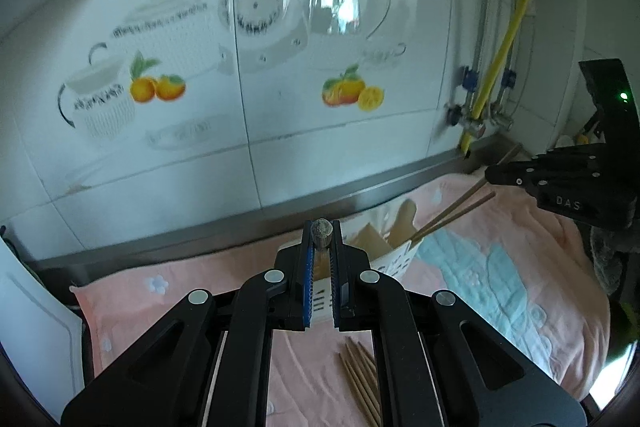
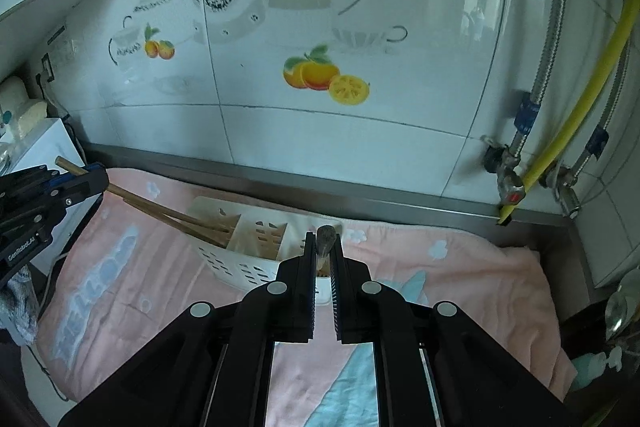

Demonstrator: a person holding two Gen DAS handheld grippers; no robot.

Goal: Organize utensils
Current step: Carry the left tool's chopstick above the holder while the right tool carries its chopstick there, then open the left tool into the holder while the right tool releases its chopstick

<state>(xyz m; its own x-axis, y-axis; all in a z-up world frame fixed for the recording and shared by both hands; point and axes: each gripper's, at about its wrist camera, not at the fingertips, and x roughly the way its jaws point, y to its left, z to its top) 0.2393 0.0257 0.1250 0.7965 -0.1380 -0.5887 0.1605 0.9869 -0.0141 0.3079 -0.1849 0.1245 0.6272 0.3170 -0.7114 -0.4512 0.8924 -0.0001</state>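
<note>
The left gripper (image 1: 322,241) pinches 1 chopstick (image 1: 322,229), and the right gripper (image 2: 323,245) pinches another chopstick (image 2: 326,235). Both tips sit in the white holder (image 2: 240,259) on the pink towel (image 2: 460,259), near the far wall, with 5 loose sticks (image 1: 362,379) nearer.

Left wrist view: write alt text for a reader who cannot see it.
The left gripper is shut on chopsticks above a white slotted utensil holder on a pink towel; the right gripper holds another pair over it.
</note>
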